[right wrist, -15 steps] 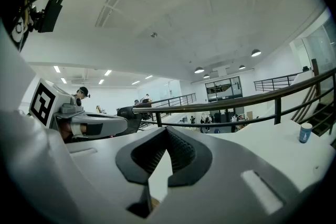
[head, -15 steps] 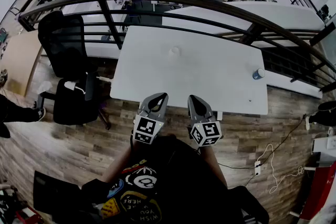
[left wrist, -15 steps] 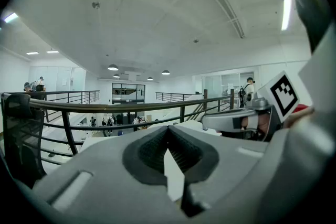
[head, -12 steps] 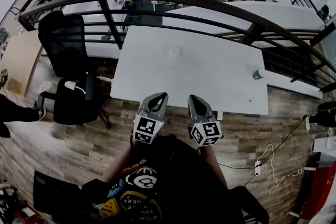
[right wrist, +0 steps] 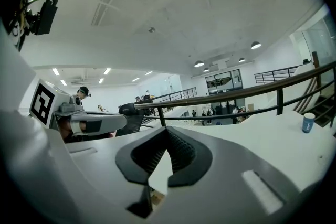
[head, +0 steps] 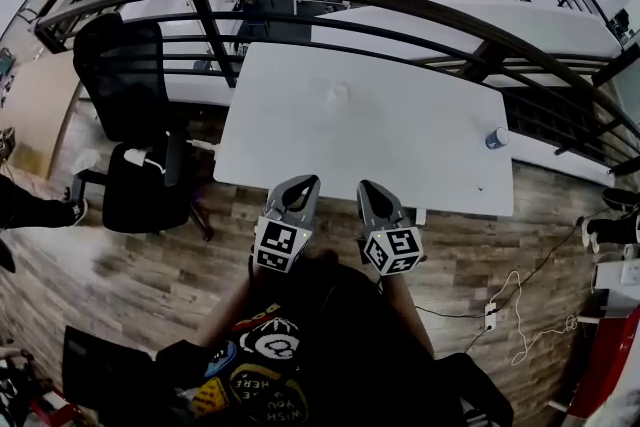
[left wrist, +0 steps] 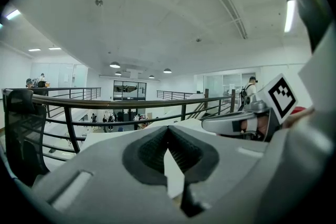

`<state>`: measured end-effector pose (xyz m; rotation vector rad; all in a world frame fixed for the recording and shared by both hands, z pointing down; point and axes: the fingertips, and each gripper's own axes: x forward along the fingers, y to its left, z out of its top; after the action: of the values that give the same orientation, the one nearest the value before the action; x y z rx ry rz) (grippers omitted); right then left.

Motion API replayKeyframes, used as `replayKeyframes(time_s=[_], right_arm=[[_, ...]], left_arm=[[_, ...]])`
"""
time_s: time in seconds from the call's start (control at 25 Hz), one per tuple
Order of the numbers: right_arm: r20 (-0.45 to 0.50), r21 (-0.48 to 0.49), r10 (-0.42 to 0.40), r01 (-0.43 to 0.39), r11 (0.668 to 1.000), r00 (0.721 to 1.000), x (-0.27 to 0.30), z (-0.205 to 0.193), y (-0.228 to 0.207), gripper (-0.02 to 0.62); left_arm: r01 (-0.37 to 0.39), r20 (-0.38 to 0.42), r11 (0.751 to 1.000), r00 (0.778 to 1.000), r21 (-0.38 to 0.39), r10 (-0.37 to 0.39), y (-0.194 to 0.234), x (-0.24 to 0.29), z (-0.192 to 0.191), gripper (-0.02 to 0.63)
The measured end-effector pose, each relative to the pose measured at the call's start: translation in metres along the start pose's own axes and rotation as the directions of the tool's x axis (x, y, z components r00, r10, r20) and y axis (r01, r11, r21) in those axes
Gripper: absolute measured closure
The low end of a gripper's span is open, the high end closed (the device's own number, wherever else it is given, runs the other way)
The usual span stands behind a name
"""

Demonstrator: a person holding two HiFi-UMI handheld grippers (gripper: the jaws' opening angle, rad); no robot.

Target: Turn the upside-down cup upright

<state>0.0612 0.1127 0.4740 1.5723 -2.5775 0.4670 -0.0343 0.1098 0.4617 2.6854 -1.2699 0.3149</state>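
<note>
A small pale cup (head: 337,94) stands on the white table (head: 420,155), far of its middle; I cannot tell which way up it is. A blue cup (head: 494,137) with a white top sits near the table's right edge, and the same blue cup (right wrist: 308,122) shows in the right gripper view. My left gripper (head: 300,187) and right gripper (head: 370,190) hover side by side over the table's near edge, far from both cups. The left gripper (left wrist: 168,128) is shut with nothing in it, and so is the right gripper (right wrist: 167,131).
A black office chair (head: 135,105) stands left of the table. A dark metal railing (head: 400,5) curves behind the table, with a lower hall beyond it. A white cable (head: 520,315) lies on the wooden floor at the right.
The head view has shifted slightly. Both grippers hold the same place, still shut.
</note>
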Motion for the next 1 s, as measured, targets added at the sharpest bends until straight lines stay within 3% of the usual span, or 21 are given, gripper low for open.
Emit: replayKeyframes(time_s=[0.28, 0.52, 0.76, 1.0], right_arm=[[-0.030, 0.004, -0.002, 0.002, 1.000, 1.000, 0.017, -0.016, 0.009, 0.598], [-0.033, -0.023, -0.009, 0.009, 1.000, 0.999, 0.048, -0.033, -0.004, 0.598], [-0.051, -0.075, 0.004, -0.008, 0.997, 0.999, 0.109, -0.074, -0.045, 0.597], [-0.110, -0.053, 0.035, -0.041, 0.998, 0.993, 0.182, -0.117, -0.098, 0.562]], left_arm=[[0.012, -0.006, 1.000, 1.000, -0.012, -0.012, 0.029, -0.001, -0.013, 0.601], [0.074, -0.039, 0.996, 0.996, -0.051, -0.076, 0.051, 0.026, -0.039, 0.601], [0.073, -0.082, 0.995, 0.994, -0.062, -0.078, 0.074, 0.082, -0.065, 0.601], [0.037, -0.102, 0.999, 0.994, -0.037, -0.040, 0.095, 0.142, -0.067, 0.601]])
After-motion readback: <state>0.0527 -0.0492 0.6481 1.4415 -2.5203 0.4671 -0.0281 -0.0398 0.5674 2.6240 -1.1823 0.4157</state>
